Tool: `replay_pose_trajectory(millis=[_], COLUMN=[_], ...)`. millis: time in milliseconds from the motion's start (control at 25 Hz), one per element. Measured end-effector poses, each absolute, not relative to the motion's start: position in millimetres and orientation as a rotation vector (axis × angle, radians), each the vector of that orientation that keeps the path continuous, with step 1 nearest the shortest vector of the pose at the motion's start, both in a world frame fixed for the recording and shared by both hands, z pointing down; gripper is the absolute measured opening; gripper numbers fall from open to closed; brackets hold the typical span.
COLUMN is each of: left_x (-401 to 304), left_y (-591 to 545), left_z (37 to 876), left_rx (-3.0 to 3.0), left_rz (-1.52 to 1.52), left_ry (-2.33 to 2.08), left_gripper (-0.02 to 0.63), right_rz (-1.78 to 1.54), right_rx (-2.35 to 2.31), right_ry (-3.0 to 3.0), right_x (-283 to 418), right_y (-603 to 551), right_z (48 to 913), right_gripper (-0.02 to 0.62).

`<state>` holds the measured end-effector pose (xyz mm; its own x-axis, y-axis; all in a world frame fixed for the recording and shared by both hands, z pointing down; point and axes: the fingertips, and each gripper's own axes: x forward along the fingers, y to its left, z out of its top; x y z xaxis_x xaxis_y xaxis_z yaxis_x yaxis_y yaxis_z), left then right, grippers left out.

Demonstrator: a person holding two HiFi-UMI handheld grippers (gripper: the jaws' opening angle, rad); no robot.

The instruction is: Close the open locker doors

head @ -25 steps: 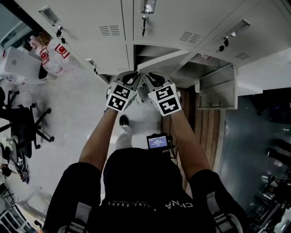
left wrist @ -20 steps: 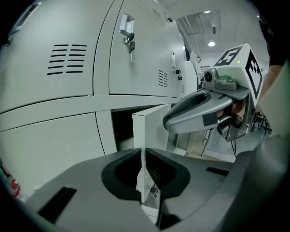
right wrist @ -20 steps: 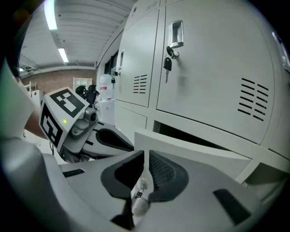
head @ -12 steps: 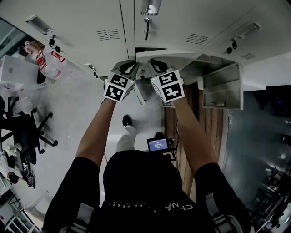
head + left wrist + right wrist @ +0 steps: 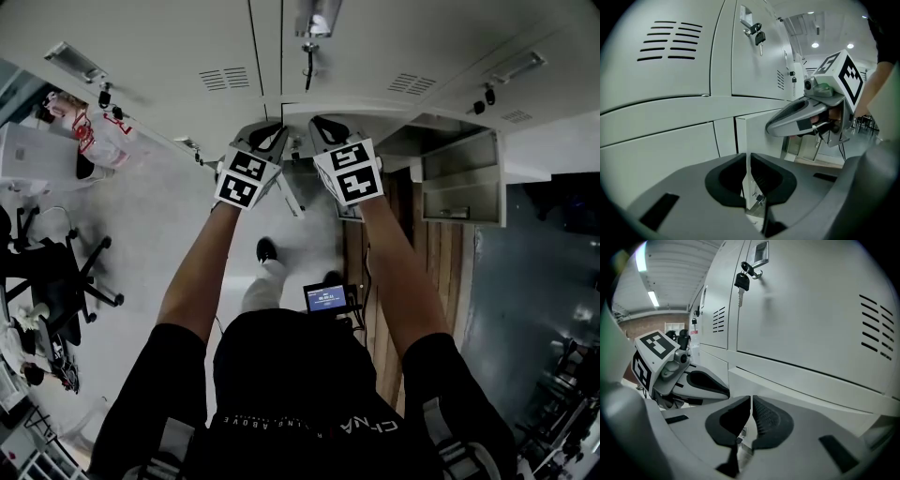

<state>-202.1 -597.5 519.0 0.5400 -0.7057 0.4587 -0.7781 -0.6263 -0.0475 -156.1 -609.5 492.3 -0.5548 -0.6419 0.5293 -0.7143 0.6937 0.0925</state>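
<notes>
A bank of grey lockers (image 5: 178,56) stands ahead, and the places below are told from the half-open locker door (image 5: 759,133) low in its middle. Right of that door another locker (image 5: 459,178) stands open, its inner shelf showing. Left of the door, well apart on the pale floor (image 5: 159,234), is a black office chair (image 5: 56,267). The left hand-held gripper (image 5: 748,168) is at the door's free edge with its jaws pressed together, nothing between them. The right hand-held gripper (image 5: 751,414) is just beside it against the door's face, its jaws likewise pressed together and empty. Above the door a key (image 5: 742,282) hangs from the lock of a closed locker.
</notes>
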Motion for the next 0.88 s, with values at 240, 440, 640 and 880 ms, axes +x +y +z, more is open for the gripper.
replay_pose_trajectory(millis=[240,440,640,880], left_x=[-199.7,-197.4,-199.4,-191.1], left_y=[-599.4,-601.0,-595.2,-583.0], left_z=[513.4,516.7,539.0,581.9], left_rx=[2.645,2.652,2.614,2.554], left_rz=[0.665,0.685,0.715,0.76], left_ry=[-1.257,-1.243,-1.245,-1.286], left_gripper=[0.023,0.021,0.023,0.022], right_rz=[0.182,0.169,0.171,0.145], right_rx=[1.057,1.071,1.067,1.045], right_ry=[-2.358,-2.346,-2.348,-2.371], right_x=[-155.7,-153.6,-153.4,-154.0], right_y=[-616.3,-622.8,-628.5,-628.9], right_z=[492.5,492.2,491.0,495.2], right_gripper=[0.041,0.041,0.04,0.038])
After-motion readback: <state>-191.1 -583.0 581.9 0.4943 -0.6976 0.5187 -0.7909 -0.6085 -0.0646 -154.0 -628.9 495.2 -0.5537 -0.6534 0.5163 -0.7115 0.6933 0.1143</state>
